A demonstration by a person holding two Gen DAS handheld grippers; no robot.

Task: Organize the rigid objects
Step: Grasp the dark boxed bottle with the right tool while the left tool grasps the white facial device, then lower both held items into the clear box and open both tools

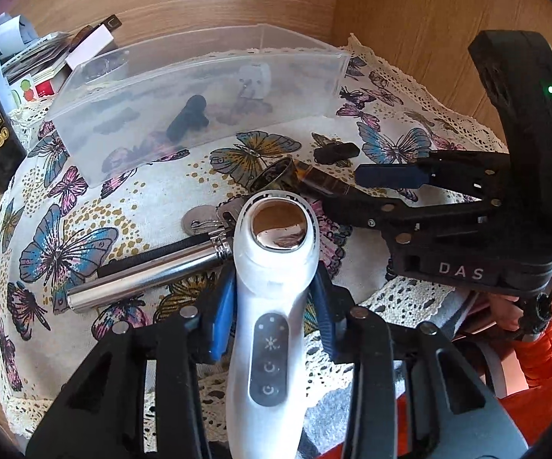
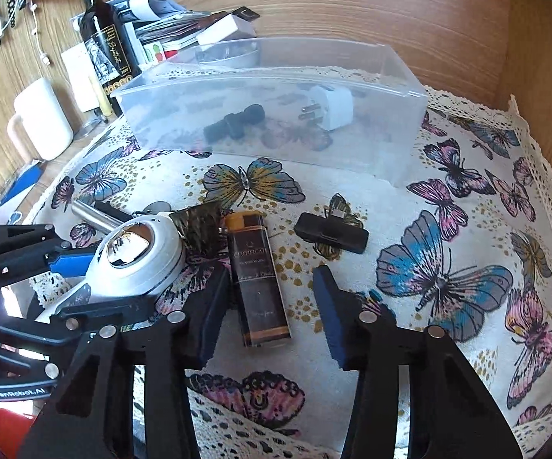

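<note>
My left gripper (image 1: 274, 298) is shut on a white handheld device (image 1: 272, 306) with a shiny round head; it also shows in the right wrist view (image 2: 138, 256). My right gripper (image 2: 272, 302) is open around a brown and gold rectangular bottle (image 2: 258, 279) lying on the butterfly cloth (image 2: 448, 267). A small black adapter (image 2: 331, 231) lies just beyond. A clear plastic box (image 2: 276, 114) at the back holds a white plug (image 2: 331, 109) and a black piece (image 2: 234, 122). A silver metal tube (image 1: 146, 279) with keys (image 1: 203, 222) lies left of the device.
A dark wine bottle (image 2: 102, 38), a white mug (image 2: 43, 118) and stacked papers and boxes (image 2: 184, 26) stand behind the box at the left. Wooden walls (image 2: 390, 11) close in the back and right. A dark crinkled wrapper (image 2: 199, 225) lies by the brown bottle.
</note>
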